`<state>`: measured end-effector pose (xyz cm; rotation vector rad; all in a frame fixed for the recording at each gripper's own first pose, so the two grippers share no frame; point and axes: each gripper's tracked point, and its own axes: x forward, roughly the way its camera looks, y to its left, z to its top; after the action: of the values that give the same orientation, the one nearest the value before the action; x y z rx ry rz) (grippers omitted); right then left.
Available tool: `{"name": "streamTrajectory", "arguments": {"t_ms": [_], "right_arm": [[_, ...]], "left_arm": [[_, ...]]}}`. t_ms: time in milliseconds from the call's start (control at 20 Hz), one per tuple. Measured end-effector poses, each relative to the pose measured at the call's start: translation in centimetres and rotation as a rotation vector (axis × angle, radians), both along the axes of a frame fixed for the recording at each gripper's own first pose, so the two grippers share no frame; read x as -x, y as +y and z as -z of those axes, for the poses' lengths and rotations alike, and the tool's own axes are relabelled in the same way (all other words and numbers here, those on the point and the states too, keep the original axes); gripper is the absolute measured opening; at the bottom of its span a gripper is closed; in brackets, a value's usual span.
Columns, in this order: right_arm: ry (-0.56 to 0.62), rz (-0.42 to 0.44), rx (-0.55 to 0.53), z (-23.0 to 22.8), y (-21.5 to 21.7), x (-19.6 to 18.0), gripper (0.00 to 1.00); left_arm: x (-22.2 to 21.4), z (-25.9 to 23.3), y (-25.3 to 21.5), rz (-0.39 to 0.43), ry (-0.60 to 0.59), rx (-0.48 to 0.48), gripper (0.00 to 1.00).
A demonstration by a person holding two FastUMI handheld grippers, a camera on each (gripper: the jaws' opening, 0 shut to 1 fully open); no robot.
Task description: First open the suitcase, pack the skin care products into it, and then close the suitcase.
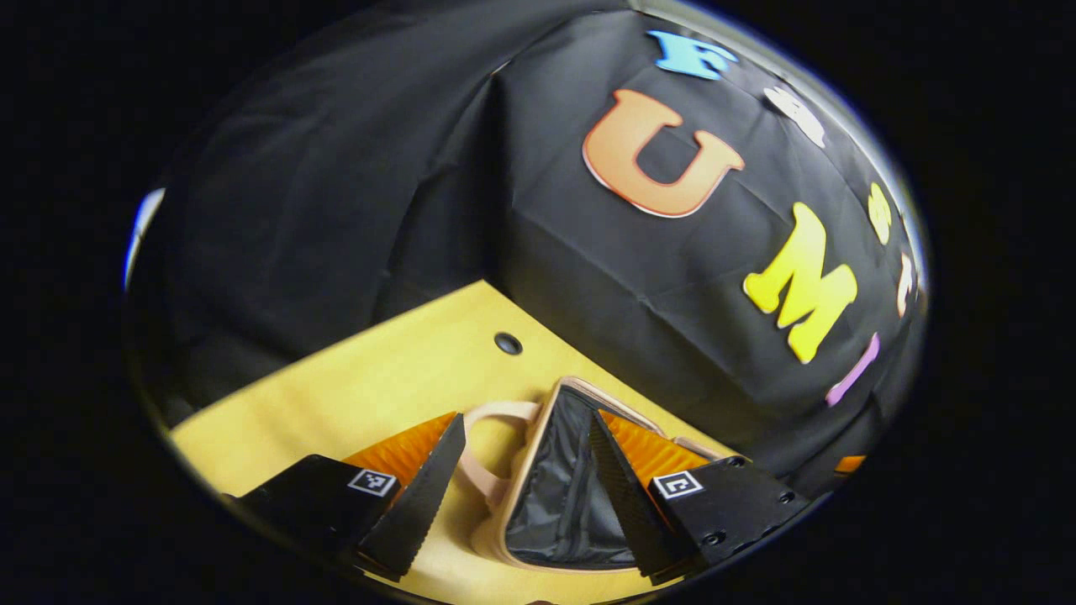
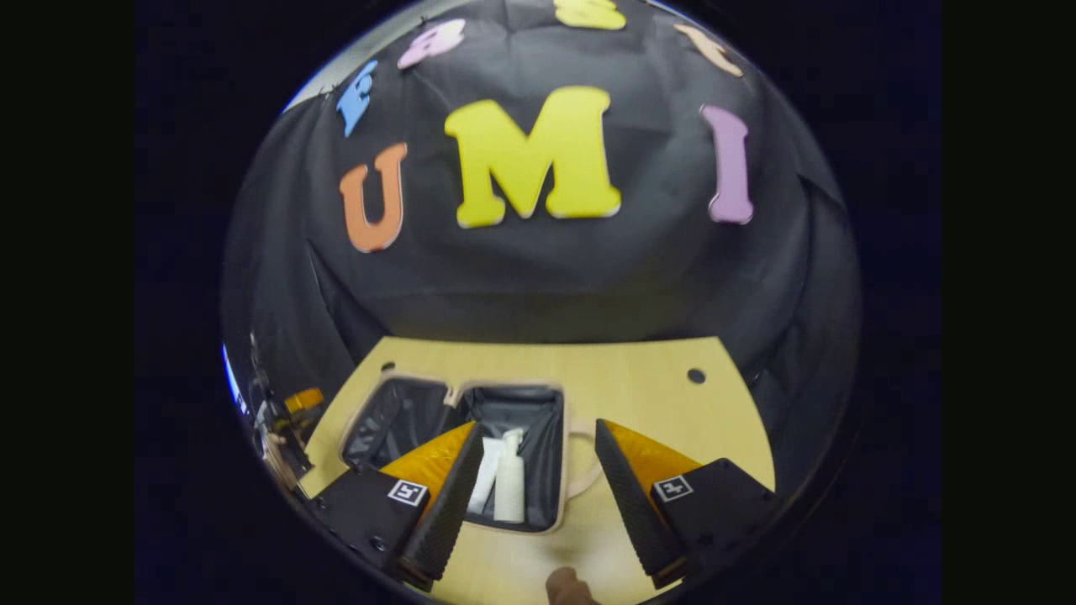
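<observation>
While the suitcase [image 2: 458, 437] lies open on the yellow table [image 2: 639, 378], the right gripper view looks down on it from above; its two dark-lined halves sit side by side, hinged at the middle, the left half [image 2: 391, 420] at about nine o'clock from the right half [image 2: 530, 420]; two white bottles [image 2: 504, 475] lie close together in the right half, their caps toward twelve o'clock; the pale handle [image 2: 584, 470] loops out from the case's three o'clock edge onto the wood. The right gripper [image 2: 538, 483] hangs above the case with its fingers spread wide apart and nothing between them; its left finger covers part of the case, while its right finger stands over bare table just beyond the handle. A small brownish object [image 2: 567, 586] shows at six o'clock at the view's lower edge; what it is cannot be told. A round hole [image 2: 695, 376] sits in the tabletop at about two o'clock from the case.

In the left gripper view, the left gripper [image 1: 525, 483] is low and near the suitcase [image 1: 559, 496]; its fingers are also wide apart, gripping nothing; between them lie the handle [image 1: 487, 454] at nine o'clock and the black lining of one half at three o'clock; the tan rim runs up toward twelve o'clock; a table hole [image 1: 508, 343] lies farther off at twelve o'clock.
</observation>
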<state>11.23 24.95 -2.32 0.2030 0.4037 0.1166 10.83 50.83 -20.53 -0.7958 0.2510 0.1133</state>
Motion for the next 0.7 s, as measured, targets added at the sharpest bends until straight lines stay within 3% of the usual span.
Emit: {"name": "streamTrajectory", "arguments": {"t_ms": [150,250,550,600,650,700], "right_arm": [[-0.150,0.075,0.062,-5.8,-3.9,3.4,0.79],[-0.189,0.086,0.130,-6.9,-5.2,5.1,0.79],[-0.166,0.079,0.194,-6.1,-6.0,7.9,0.79],[-0.161,0.075,0.199,-5.8,-5.9,8.0,0.79],[-0.152,0.076,0.199,-5.4,-6.0,8.2,0.79],[-0.143,0.075,0.190,-5.1,-5.9,8.5,0.81]], "left_arm": [[-0.6,4.0,0.7,-0.043,0.071,0.115,0.89],[-1.0,5.2,0.8,-0.060,0.083,0.184,0.85],[-2.4,9.0,0.2,-0.063,0.168,0.322,0.65],[-2.5,8.9,0.0,-0.058,0.156,0.335,0.73],[-2.4,9.2,0.2,-0.068,0.167,0.326,0.60],[-2.8,9.2,0.3,-0.076,0.161,0.339,0.37]]}}
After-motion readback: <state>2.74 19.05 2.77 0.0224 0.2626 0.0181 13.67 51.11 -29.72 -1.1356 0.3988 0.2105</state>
